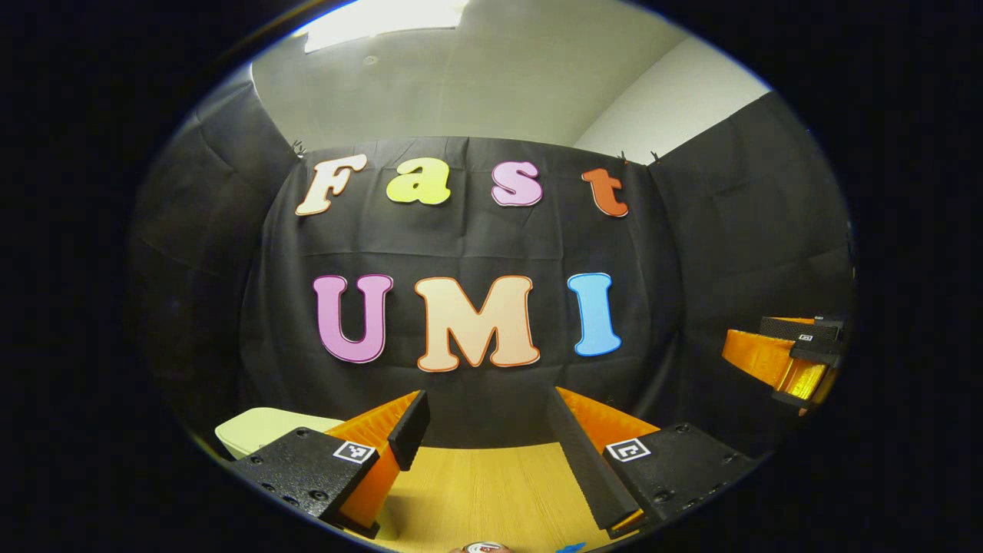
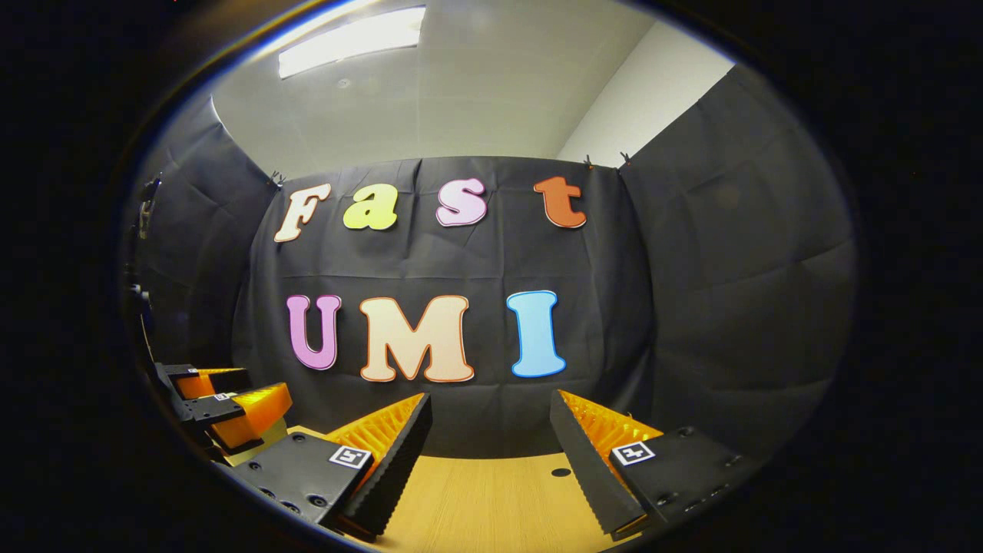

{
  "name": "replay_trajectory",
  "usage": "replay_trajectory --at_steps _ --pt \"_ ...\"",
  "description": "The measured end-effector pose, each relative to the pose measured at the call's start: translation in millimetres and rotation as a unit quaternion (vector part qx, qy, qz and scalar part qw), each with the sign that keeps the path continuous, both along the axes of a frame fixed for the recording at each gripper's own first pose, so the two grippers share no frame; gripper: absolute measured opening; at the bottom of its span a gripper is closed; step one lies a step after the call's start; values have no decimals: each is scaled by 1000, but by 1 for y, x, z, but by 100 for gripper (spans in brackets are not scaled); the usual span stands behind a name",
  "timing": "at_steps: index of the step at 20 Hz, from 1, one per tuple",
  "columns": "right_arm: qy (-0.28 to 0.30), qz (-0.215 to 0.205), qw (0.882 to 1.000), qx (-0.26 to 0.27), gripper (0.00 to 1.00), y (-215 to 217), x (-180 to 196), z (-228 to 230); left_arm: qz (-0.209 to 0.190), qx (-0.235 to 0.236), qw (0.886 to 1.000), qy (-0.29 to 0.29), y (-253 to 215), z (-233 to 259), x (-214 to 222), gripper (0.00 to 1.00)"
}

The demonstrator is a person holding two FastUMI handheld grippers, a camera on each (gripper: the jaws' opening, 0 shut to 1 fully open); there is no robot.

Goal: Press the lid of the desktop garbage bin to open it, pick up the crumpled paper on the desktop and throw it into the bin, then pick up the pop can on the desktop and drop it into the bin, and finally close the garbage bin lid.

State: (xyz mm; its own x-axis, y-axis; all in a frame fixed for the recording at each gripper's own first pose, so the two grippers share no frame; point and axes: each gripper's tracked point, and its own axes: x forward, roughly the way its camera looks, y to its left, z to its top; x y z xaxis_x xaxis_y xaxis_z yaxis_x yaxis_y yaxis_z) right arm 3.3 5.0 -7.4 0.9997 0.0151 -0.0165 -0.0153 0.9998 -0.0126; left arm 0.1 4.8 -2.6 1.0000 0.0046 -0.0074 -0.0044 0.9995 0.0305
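Observation:
In the left gripper view my left gripper point(image 1: 488, 399) is open and holds nothing, raised above the wooden table point(image 1: 476, 491). A pale cream bin lid point(image 1: 261, 428) shows low on the left, behind the left finger. The silver top of the pop can point(image 1: 485, 547) peeks in at the bottom edge. My right gripper point(image 2: 490, 401) also stands open and holds nothing over the table point(image 2: 491, 507). Each gripper appears in the other's view: the right one point(image 1: 791, 357) far right, the left one point(image 2: 223, 399) far left.
The black cloth wall closes the booth at the back and on both sides. A small dark hole point(image 2: 561, 471) marks the tabletop near the back edge. A bit of something blue point(image 1: 572, 548) shows at the bottom edge beside the can.

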Motion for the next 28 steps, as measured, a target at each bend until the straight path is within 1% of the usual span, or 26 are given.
replay_trajectory --at_steps 4,9,11,13,14,16,18,19,20,21,22,23,26,28 --pt "5 7 1000 3 97 3 1 -7 11 8 1000 6 6 -4 0 93" --pt "9 14 1000 9 97 5 0 -12 20 2 1000 7 14 -4 -4 93" --pt "13 18 1000 8 97 7 1 -15 26 4 1000 4 17 0 -7 88" --pt "15 20 1000 9 97 7 1 -16 29 10 1000 3 20 -1 -9 77" --pt "16 21 1000 10 97 8 1 -18 32 14 999 3 23 0 -10 67" --pt "21 26 999 11 97 12 3 -22 39 17 999 7 29 -2 -13 53" --pt "22 31 999 11 97 17 5 -23 46 19 999 14 36 -5 -14 41" --pt "22 34 999 11 97 19 6 -23 48 20 998 19 40 -7 -15 38" --pt "22 37 999 12 97 23 7 -24 51 22 998 25 44 -10 -15 31" --pt "22 42 999 12 97 27 7 -24 52 22 998 30 48 -11 -16 27" --pt "22 45 999 12 97 31 7 -25 55 22 998 32 52 -13 -17 20" --pt "22 48 999 10 97 34 8 -26 60 22 997 32 57 -12 -18 17" --pt "27 58 998 7 97 47 7 -31 83 21 996 29 76 -11 -20 4" --pt "29 64 997 7 97 55 9 -32 96 17 995 31 87 -15 -24 0"
